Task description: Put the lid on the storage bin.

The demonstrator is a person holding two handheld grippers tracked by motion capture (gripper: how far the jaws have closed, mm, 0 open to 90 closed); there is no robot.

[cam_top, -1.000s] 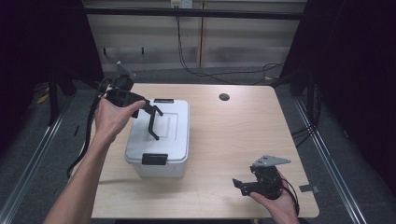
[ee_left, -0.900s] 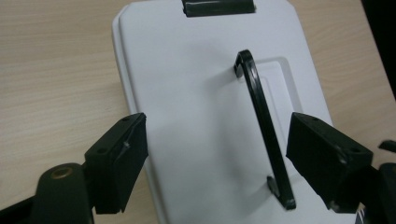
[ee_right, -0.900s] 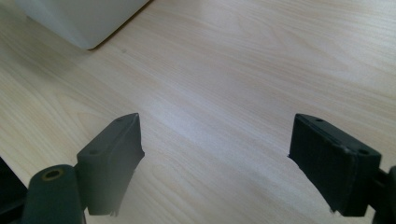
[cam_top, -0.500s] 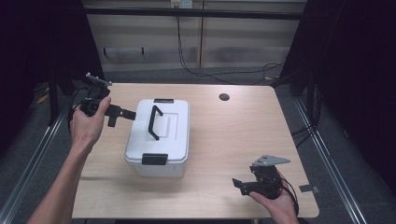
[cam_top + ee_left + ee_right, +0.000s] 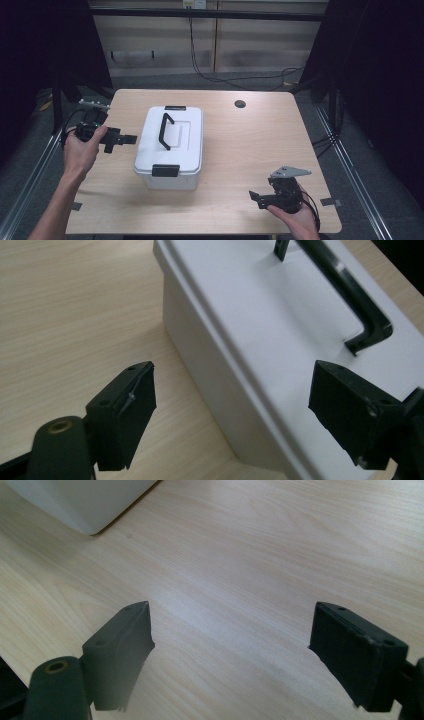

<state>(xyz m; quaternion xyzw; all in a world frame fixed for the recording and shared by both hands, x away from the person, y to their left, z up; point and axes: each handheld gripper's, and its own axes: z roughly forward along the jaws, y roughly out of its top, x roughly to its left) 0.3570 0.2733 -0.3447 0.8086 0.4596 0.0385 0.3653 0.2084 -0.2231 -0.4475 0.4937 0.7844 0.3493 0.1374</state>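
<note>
White lidded box (image 5: 169, 145) sits centre-left on the table (image 5: 260, 150), long axis near–far. Left tongs (image 5: 131, 140) — wide open, empty — just left of it; right tongs (image 5: 254, 196) wide open, empty, well apart.

One wooden worktop (image 5: 260, 150). One white lidded storage box (image 5: 170, 145), with one black carry handle (image 5: 165, 131) on its lid and two black latches, one at each short end. One round dark hole (image 5: 240, 104) in the worktop. Two tools: left tool (image 5: 120, 141) and right tool (image 5: 257, 197), each with two black jaws.
</note>
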